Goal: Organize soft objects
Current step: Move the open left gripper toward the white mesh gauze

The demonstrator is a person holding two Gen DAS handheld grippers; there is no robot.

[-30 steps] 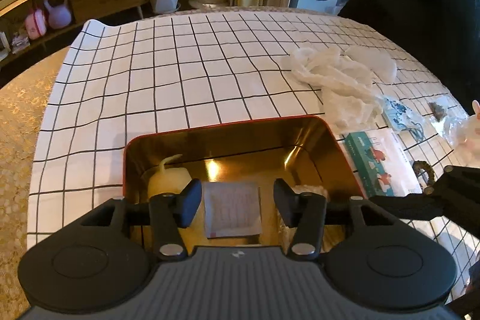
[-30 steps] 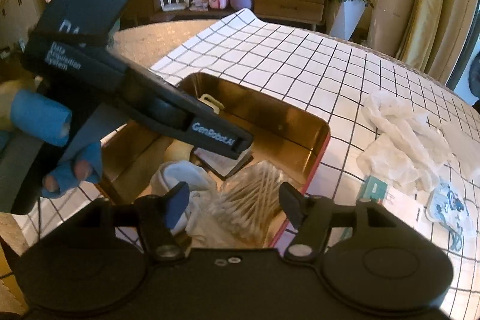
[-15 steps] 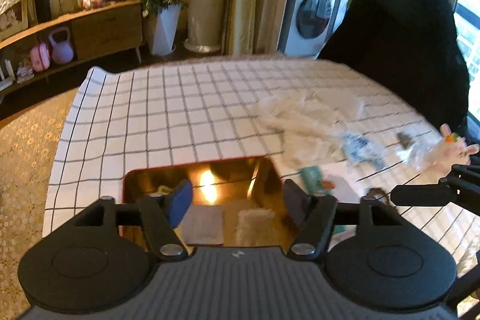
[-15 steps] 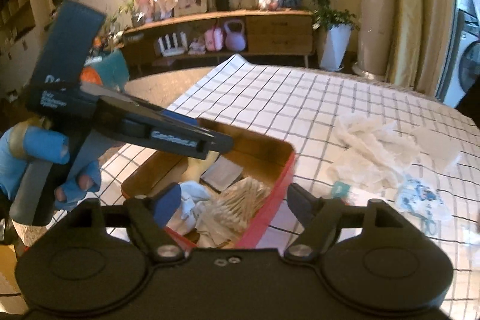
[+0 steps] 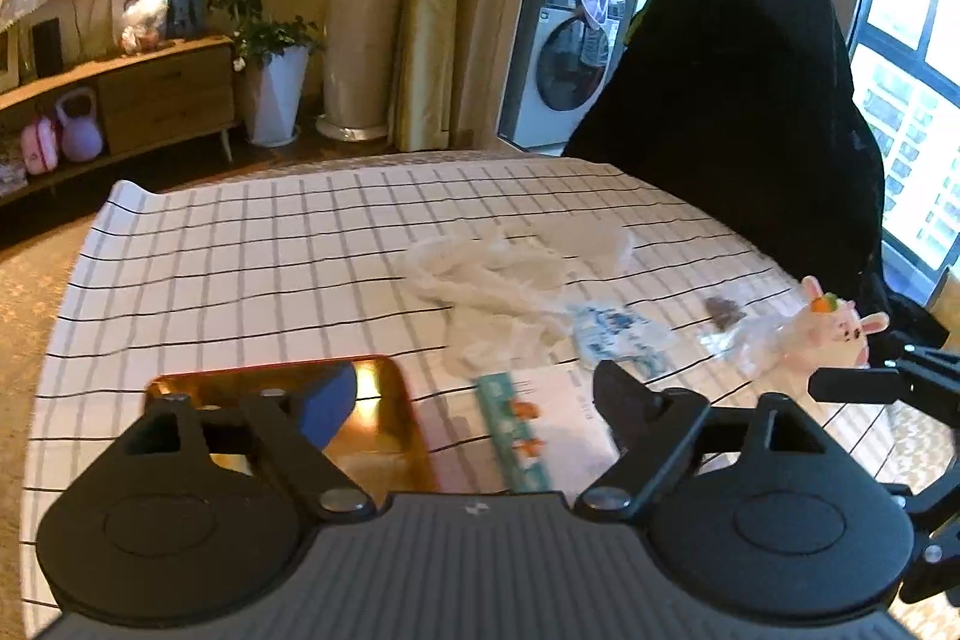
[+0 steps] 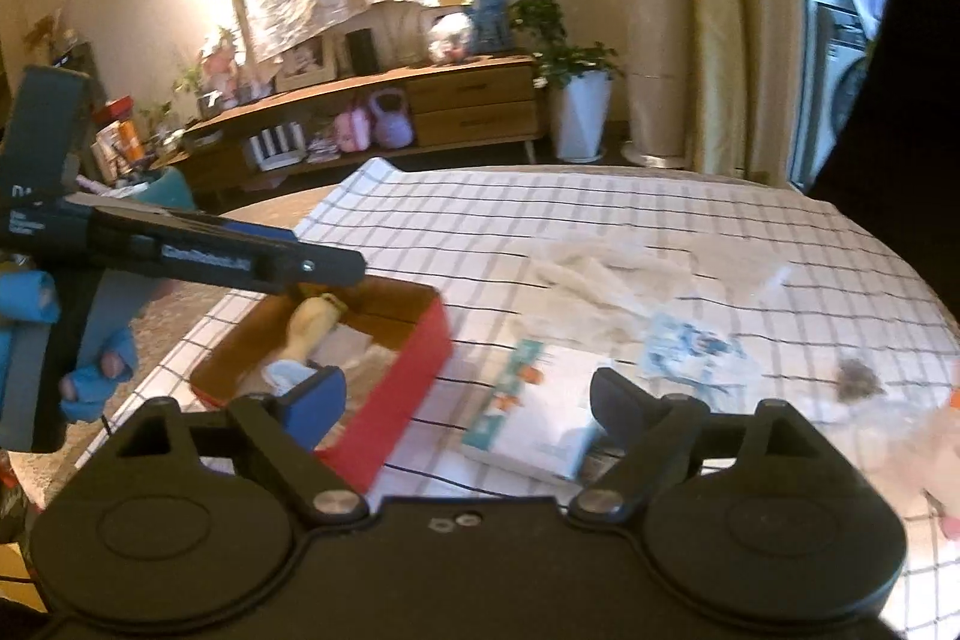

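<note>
A red tin box with a gold inside (image 5: 384,418) (image 6: 420,340) sits on the checked tablecloth and holds soft items, a cream piece (image 6: 309,328) among them. A crumpled white cloth (image 5: 498,280) (image 6: 606,274) lies mid-table. A pink bunny plush (image 5: 831,334) (image 6: 900,436) lies at the right. My left gripper (image 5: 474,400) is open and empty above the box's right edge. My right gripper (image 6: 468,400) is open and empty, raised over the box and a booklet. The left gripper also shows in the right wrist view (image 6: 198,256).
A white booklet with a teal edge (image 5: 540,430) (image 6: 534,406) lies right of the box. A blue-printed packet (image 5: 618,334) (image 6: 690,346) and a small dark scrap (image 5: 723,310) lie beyond it. A black chair (image 5: 738,70) stands behind the table.
Both grippers have lifted up and back from inside the box and swung right. Both jaws have opened wider. The box has slid toward the lower left of both views.
</note>
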